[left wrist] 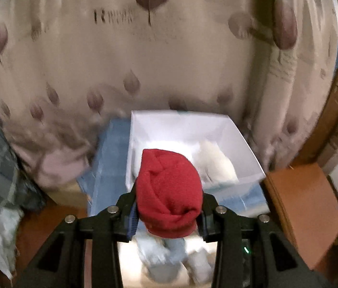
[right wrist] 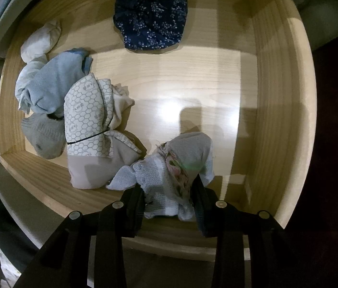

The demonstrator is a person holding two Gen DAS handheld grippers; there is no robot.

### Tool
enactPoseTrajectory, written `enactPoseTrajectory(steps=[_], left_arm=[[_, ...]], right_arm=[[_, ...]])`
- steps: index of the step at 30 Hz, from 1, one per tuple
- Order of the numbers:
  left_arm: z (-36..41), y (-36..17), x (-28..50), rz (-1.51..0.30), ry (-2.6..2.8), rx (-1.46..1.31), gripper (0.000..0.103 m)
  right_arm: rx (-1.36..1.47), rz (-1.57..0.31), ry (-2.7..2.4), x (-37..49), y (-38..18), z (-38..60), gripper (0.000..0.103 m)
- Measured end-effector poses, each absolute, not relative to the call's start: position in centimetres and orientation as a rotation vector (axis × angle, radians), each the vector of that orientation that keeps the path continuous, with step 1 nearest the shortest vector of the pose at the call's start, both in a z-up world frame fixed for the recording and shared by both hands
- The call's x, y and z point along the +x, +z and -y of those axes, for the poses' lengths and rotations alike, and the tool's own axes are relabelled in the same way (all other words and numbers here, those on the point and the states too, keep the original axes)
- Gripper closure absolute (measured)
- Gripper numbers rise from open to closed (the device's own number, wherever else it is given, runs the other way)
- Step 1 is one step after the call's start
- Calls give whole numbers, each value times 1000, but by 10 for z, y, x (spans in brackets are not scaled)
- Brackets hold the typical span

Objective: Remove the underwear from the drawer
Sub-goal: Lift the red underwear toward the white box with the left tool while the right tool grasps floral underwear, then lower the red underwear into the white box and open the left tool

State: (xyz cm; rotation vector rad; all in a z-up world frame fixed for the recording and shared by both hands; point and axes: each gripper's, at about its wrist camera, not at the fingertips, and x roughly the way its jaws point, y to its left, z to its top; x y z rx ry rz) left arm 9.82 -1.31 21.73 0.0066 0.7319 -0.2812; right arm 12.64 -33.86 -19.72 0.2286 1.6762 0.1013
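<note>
While the left gripper (left wrist: 169, 212) holds a rolled red knitted bundle (left wrist: 169, 192) clamped between its narrow-set jaws, the bundle sits clear of the pale wooden drawer (right wrist: 286, 110) and in front of a white open-topped box (left wrist: 238, 134). The right gripper (right wrist: 169, 200), pointing down into the drawer, is closed on a grey-and-white knitted bundle with a pink floral patch (right wrist: 181, 168), which lies at the drawer's near wall. Other items lie in the drawer: a dark blue speckled roll (right wrist: 151, 15) towards its far wall, a beige piece with a honeycomb-print band (right wrist: 89, 129) near its left side, and light blue (right wrist: 53, 79), grey (right wrist: 44, 136) and white (right wrist: 41, 40) rolls against its left wall.

Risks, judged: the red bundle may unroll or slip, since soft fabric compresses under the pads; the grey-and-white bundle's loose flaps could catch the near wall as it is lifted, or drag the adjoining beige piece.

Clearance: the drawer's centre and right half are bare floor, giving room to rise straight up; the near wall stands just beside the right gripper.
</note>
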Motion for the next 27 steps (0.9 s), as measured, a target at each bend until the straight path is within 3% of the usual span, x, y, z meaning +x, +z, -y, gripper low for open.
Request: enactPoseTrajectory(steps=[13, 27], left_arm=[[40, 203, 176, -661, -237, 112, 64], [51, 138, 206, -810, -227, 161, 62]], right_arm=[[247, -1673, 109, 128, -197, 344, 69], [253, -1675, 106, 130, -197, 346, 69]])
